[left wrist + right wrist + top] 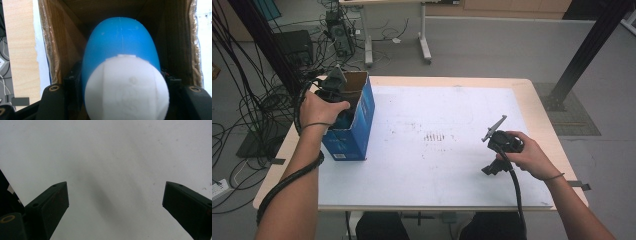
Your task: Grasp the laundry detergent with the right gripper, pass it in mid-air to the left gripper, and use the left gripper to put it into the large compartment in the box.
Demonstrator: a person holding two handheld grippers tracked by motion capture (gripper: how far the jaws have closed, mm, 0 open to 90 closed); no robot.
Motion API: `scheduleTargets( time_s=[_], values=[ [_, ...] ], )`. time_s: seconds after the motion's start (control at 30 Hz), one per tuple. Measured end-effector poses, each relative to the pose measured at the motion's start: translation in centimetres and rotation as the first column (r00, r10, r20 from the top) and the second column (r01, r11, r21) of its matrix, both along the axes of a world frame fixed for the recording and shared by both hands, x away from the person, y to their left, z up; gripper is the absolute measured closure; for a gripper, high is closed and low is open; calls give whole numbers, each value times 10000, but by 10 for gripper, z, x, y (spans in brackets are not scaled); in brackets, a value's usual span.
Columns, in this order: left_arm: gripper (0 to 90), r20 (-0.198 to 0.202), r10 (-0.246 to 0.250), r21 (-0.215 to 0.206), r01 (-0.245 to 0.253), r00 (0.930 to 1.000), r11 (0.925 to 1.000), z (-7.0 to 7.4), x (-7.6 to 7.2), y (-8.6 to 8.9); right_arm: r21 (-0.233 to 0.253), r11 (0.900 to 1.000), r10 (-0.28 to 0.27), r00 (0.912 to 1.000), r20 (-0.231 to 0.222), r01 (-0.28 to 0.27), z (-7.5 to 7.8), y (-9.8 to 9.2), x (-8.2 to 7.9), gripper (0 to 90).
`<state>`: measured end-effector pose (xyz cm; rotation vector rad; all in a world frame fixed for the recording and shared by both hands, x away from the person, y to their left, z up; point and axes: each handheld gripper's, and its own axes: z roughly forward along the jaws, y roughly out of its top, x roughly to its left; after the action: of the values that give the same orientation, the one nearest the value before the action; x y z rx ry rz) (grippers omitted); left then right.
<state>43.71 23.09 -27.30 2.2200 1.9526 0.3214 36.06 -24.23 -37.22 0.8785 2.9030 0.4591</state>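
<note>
While clamped in left tongs (117,87), blue-white bottle (122,50), unlabelled, inside cardboard box (53,50).

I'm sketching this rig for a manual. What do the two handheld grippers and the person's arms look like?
Both the left gripper and the right gripper are black, each topped by a grey three-cornered plate. The right gripper's fingers are black wedges with small screw holes. A thick black cable trails from each. Forearms are bare, with a thin dark band at each wrist.

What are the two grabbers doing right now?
Left gripper: closed on a blue and white bottle, inside the cardboard box.
Right gripper: open, holding nothing, above the white table.
</note>
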Motion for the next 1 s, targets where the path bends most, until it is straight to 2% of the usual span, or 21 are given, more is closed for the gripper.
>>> scheduleTargets(
  time_s=[0.37, 1.0],
  values=[
    [374, -27, -31, 98, 31, 10000, 9999, 0, 1, -3, 31, 10000, -17, 10000, -18, 17, -1, -2, 1, 67],
    [374, -8, 30, 1, -30, 10000, 10000, 0, 0, -1, 15, 10000, -17, 10000, -53, 17, -2, -1, 0, 68]
  ],
)
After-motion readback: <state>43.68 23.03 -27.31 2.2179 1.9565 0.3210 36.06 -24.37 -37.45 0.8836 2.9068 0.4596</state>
